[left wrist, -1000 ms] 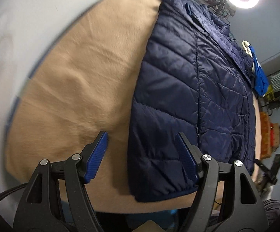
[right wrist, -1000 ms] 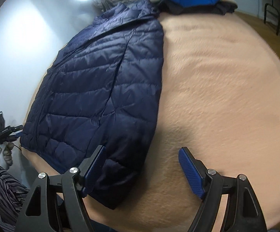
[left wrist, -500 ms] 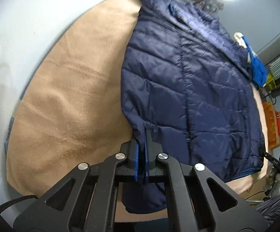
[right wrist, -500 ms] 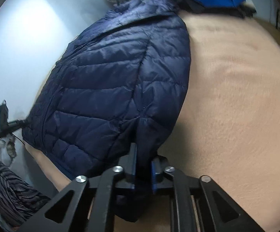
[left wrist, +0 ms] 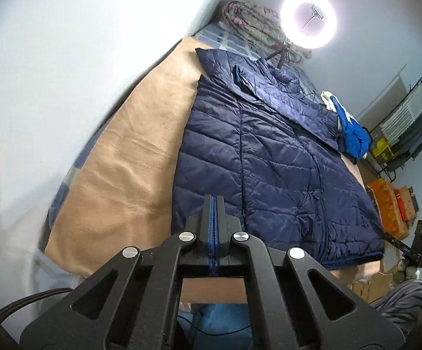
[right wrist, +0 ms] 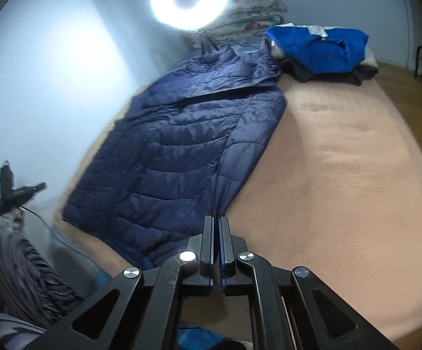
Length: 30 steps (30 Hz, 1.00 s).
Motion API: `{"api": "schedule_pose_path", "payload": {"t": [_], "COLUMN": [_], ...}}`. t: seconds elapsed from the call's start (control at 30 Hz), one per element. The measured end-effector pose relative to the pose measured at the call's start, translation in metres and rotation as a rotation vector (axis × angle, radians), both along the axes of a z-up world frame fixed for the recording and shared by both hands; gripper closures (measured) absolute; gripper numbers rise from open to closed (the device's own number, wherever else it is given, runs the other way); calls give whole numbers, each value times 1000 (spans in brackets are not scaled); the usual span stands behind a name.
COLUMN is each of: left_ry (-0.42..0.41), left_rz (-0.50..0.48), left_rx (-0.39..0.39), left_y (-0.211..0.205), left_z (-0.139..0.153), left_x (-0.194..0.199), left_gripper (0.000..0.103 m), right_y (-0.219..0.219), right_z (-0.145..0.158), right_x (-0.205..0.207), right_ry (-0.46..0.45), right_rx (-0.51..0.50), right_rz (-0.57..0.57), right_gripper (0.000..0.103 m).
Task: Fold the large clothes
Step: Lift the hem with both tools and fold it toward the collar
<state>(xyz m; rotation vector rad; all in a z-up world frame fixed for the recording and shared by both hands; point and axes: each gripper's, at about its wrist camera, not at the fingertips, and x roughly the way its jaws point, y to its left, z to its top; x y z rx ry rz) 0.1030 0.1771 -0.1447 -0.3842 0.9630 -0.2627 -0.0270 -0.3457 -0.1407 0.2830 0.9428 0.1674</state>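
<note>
Left wrist view shows a tan blanket (left wrist: pixel 129 180) spread over the bed, and on it a large navy puffer jacket (left wrist: pixel 269 169) lying flat. Its long axis runs straight away from both tongs, collar at the far end near the ring light (left wrist: pixel 308 19), hem at the near end. The jacket's near hem is stretched between the two tongs, one at each corner, so neither hand is nearer; both sit at the same end.

Right wrist view shows the jacket (right wrist: pixel 182 151) to the left of the bare blanket (right wrist: pixel 342 175), with a stack of folded clothes (right wrist: pixel 318 49) beyond the collar.

The left tongs (left wrist: pixel 214 201) are clamped shut on the jacket's left hem corner, and the right tongs (right wrist: pixel 216 221) are clamped shut on a bunched pinch of the right hem corner. Carrying the hem forward toward the collar looks like the fold ahead.
</note>
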Motion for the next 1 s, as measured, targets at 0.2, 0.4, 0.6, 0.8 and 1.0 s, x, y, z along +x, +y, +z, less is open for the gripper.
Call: {"api": "schedule_pose_path", "payload": {"t": [0.2, 0.4, 0.6, 0.8, 1.0], "left_ry": [170, 273, 269, 302, 191], "left_rz": [31, 16, -19, -43, -16], "left_rx": [-82, -152, -155, -107, -93], "left_y": [17, 7, -11, -34, -34], "left_z": [-50, -92, -104, -110, -83], "left_x": [29, 50, 63, 80, 63], "left_gripper": [62, 36, 37, 96, 100], "right_y": [-15, -25, -22, -6, 18], "right_z": [-27, -66, -93, -100, -73], "right_x": [11, 25, 39, 58, 54], "right_ry": [53, 153, 171, 158, 117], "right_rx": [24, 88, 194, 263, 103], "right_rz": [-41, -65, -51, -17, 57], "right_gripper": [71, 25, 26, 78, 98]}}
